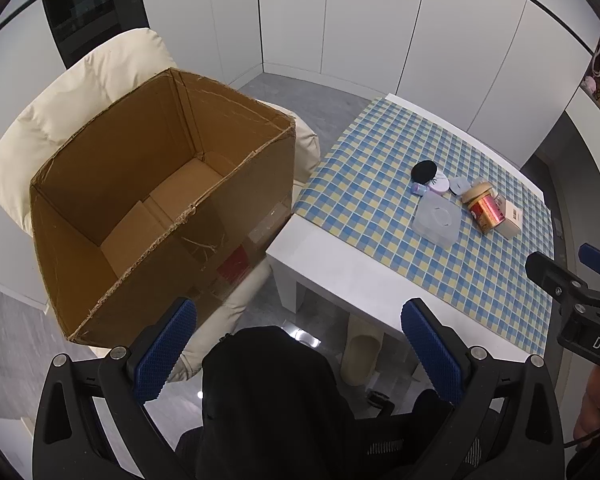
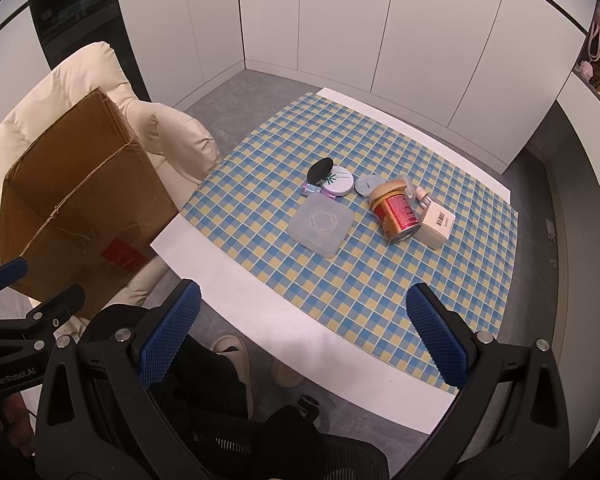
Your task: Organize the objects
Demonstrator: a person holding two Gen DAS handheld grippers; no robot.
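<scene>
An open, empty cardboard box (image 1: 152, 184) (image 2: 84, 208) rests on a cream armchair (image 1: 60, 92) left of the table. On the checked cloth lie a clear square plastic container (image 2: 320, 226) (image 1: 436, 220), a red can with a tan lid (image 2: 392, 212) (image 1: 484, 208) on its side, a small white carton (image 2: 436, 222) (image 1: 510, 218), a round white compact (image 2: 338, 182), a black disc (image 2: 319, 170) (image 1: 425, 171), a grey round lid (image 2: 369, 184) and a small purple item (image 2: 310, 189). My left gripper (image 1: 300, 350) hangs open over the floor between box and table. My right gripper (image 2: 304, 336) stands open above the table's near edge, holding nothing.
The white table (image 2: 236, 276) bears a blue-and-yellow checked cloth (image 2: 360, 280). A person's dark-clothed legs and beige slippers (image 2: 236, 356) lie below the near edge. White cabinet walls stand behind; shelves (image 2: 598, 60) are at the far right.
</scene>
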